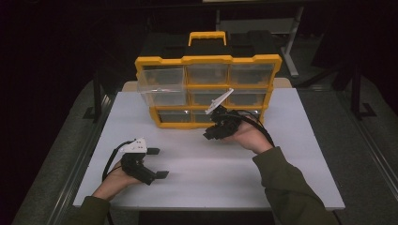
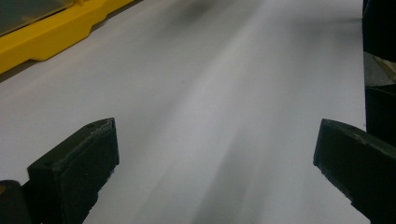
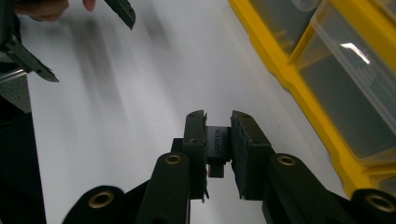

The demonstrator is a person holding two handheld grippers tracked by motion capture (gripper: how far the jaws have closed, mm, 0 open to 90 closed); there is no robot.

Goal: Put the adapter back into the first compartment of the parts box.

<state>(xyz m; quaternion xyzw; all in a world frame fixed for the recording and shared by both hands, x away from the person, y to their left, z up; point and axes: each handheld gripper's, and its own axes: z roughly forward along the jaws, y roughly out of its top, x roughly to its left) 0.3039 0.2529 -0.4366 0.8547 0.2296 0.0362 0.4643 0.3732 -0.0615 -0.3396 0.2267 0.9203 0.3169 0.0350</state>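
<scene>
Lower left of the high view, the left gripper (image 1: 156, 163) rests on the white table (image 1: 202, 183), jaws wide and empty. Centre frame, the right gripper (image 3: 218, 122) clamps a small dark adapter (image 3: 218, 142) (marked UGREEN) before the yellow drawer organizer (image 1: 206, 84).

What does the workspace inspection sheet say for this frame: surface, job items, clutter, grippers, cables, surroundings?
Surface: white rectangular tabletop, bare in front.
Job's things: small dark grey adapter marked UGREEN; yellow-framed organiser with clear plastic drawers, top-left drawer pulled out.
Clutter: nothing seen.
Grippers: right gripper shut on the adapter, above the table beside the organiser; left gripper open, holding nothing, low over the table.
Cables: black cable trailing from left gripper; another loops by right hand.
Surroundings: dark room, table legs behind.
</scene>
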